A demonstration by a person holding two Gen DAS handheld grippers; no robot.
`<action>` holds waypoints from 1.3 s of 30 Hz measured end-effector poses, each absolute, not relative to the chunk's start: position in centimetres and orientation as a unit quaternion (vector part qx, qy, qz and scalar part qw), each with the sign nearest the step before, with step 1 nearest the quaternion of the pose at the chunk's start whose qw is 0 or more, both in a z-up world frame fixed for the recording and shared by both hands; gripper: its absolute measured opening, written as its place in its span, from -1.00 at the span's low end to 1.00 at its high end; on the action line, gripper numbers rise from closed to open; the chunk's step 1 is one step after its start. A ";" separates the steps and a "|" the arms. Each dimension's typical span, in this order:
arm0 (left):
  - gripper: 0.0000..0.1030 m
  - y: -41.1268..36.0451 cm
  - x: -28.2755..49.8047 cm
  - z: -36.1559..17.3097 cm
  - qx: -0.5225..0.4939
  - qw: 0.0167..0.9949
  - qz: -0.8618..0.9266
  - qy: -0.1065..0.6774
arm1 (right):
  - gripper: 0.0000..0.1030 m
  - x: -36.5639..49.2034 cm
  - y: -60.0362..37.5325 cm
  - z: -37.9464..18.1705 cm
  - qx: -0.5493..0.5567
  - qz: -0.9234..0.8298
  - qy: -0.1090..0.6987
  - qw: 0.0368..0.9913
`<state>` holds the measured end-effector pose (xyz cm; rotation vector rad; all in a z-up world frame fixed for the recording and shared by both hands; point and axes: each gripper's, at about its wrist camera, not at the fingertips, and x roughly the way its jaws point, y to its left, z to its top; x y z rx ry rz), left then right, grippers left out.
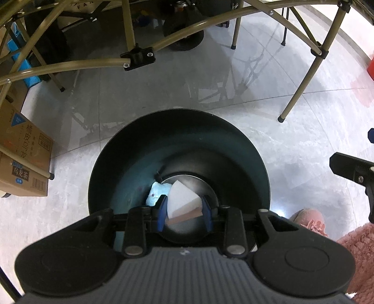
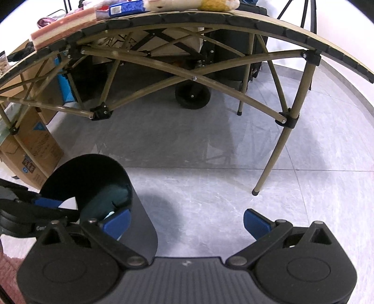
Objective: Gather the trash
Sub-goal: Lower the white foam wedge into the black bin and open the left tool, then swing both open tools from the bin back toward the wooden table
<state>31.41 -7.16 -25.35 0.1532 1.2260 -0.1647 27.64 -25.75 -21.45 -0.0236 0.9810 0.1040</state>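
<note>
A black round trash bin (image 1: 177,112) stands on the grey tiled floor, and I look straight down into it. My left gripper (image 1: 184,203) hangs over the bin's mouth, shut on a white wedge-shaped piece of trash (image 1: 180,198) with a brown underside. A pale blue crumpled scrap (image 1: 155,193) lies at the bottom of the bin. In the right wrist view the bin (image 2: 140,224) sits at lower left, with the left gripper (image 2: 46,203) and the white wedge (image 2: 71,203) above it. My right gripper (image 2: 187,222) stands wide open and empty over the bare floor, just right of the bin.
A folding table (image 2: 210,18) with tan crossed struts and legs (image 2: 271,161) stands behind the bin, with packets on top. Cardboard boxes (image 1: 21,163) sit at the left. A black cart wheel (image 2: 192,95) is under the table. A pink fuzzy slipper (image 1: 308,219) is at lower right.
</note>
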 end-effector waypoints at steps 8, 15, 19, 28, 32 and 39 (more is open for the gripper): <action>0.41 -7.1 31.1 -25.1 0.076 0.817 -0.069 0.568 | 1.00 27.8 -25.3 -21.8 -0.030 0.066 0.483 0.873; 1.00 -7.3 30.4 -24.6 0.093 0.820 -0.064 0.561 | 1.00 27.8 -24.3 -22.3 -0.061 0.078 0.495 0.864; 1.00 -7.2 30.3 -24.8 0.095 0.811 -0.064 0.573 | 1.00 27.9 -24.0 -22.5 -0.068 0.083 0.498 0.860; 1.00 -6.5 30.1 -24.3 0.088 0.808 -0.052 0.580 | 1.00 27.7 -23.2 -23.1 -0.086 0.099 0.510 0.850; 1.00 -6.5 30.1 -24.3 0.092 0.808 -0.050 0.580 | 1.00 27.8 -23.1 -23.1 -0.086 0.100 0.510 0.850; 1.00 -6.4 30.2 -24.5 0.092 0.809 -0.047 0.579 | 1.00 27.8 -23.0 -23.0 -0.087 0.099 0.509 0.850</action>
